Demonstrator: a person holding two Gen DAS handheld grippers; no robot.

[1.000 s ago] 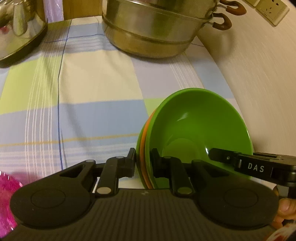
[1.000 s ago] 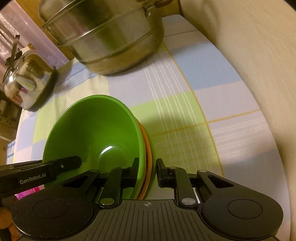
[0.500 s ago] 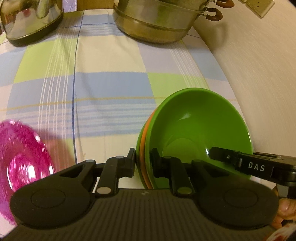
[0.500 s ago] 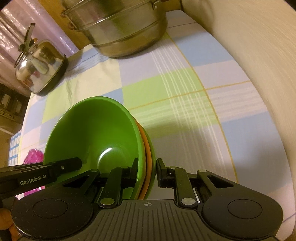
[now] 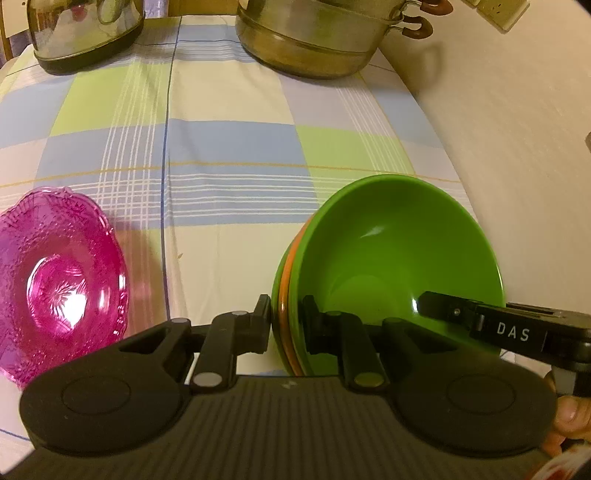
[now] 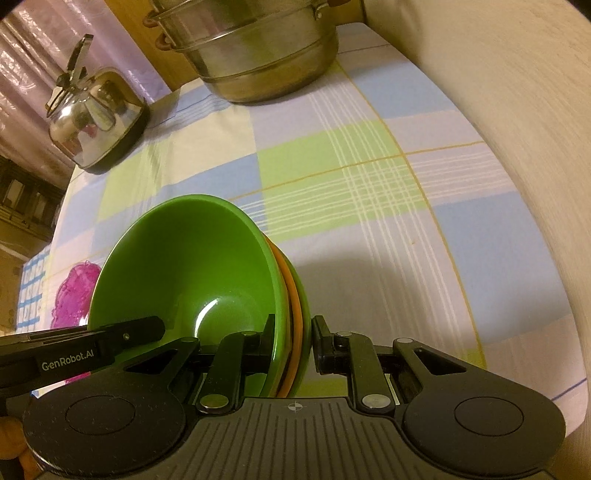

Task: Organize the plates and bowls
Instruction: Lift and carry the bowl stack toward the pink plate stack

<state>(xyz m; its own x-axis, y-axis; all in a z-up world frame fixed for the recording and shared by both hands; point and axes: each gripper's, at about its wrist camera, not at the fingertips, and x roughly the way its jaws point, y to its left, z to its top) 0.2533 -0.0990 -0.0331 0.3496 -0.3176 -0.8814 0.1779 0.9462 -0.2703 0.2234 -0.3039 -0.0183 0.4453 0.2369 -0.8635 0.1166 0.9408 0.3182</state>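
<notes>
A stack of nested bowls, green on top (image 5: 399,258) with an orange one between green ones, is held above the checked tablecloth. My left gripper (image 5: 287,317) is shut on the stack's left rim. My right gripper (image 6: 293,332) is shut on the opposite rim of the stack (image 6: 184,266); its finger shows in the left wrist view (image 5: 480,321). A pink glass dish (image 5: 59,288) lies on the cloth at the left, also in the right wrist view (image 6: 72,295).
A large steel steamer pot (image 5: 317,33) stands at the back of the table, a steel kettle (image 5: 81,29) at the back left. A beige wall (image 5: 517,129) runs along the right side. The checked tablecloth (image 5: 221,147) covers the table.
Both grippers have pulled back toward me with the bowl stack. The pot and kettle look farther away, and the pink dish has come fully into view at the left.
</notes>
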